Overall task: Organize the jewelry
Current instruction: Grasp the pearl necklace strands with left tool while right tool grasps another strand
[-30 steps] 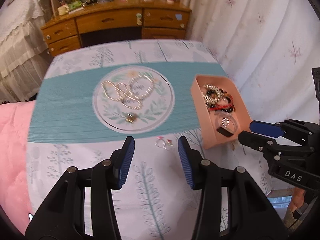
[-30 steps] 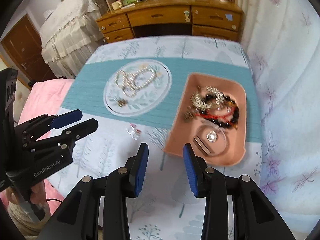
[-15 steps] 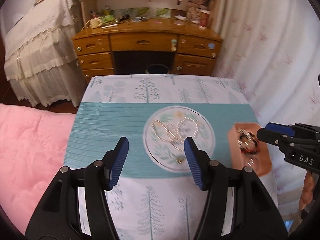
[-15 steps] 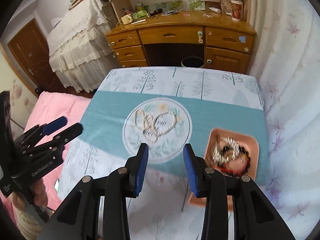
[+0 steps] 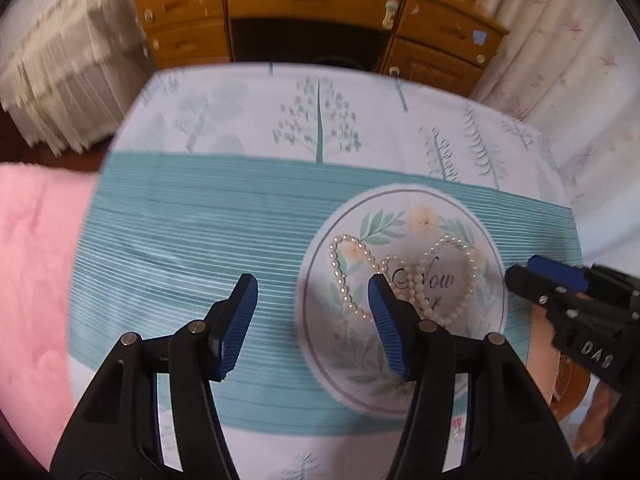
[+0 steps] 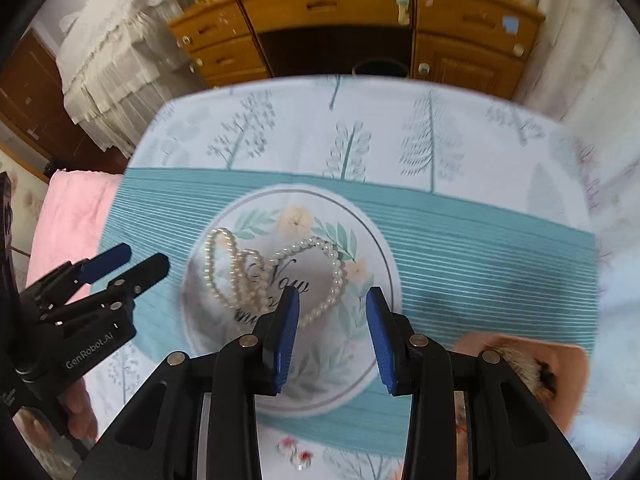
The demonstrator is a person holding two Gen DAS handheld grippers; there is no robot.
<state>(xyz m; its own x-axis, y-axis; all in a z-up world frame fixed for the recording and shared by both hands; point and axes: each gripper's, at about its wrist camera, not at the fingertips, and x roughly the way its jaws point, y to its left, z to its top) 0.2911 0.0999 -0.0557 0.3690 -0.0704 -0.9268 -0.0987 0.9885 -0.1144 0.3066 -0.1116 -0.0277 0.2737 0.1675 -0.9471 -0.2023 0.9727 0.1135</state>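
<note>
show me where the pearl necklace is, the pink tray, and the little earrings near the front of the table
pearl necklace (image 6: 224, 276), right wrist view, on its tangled left loops.
pink tray (image 6: 568, 364), right wrist view, on its bare right rim.
little earrings (image 6: 294, 450), right wrist view, on the pair lying on the cloth.

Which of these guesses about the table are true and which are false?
1. A pearl necklace lies on the round floral print of the cloth. True.
2. The left gripper is clamped on the pearls. False: its jaws are apart and nothing is between them.
3. The right gripper is holding a ring. False: it holds nothing.
4. A pink tray with jewelry sits to the right of the round print. True.
5. Small earrings lie on the cloth near the front edge. True.
</note>
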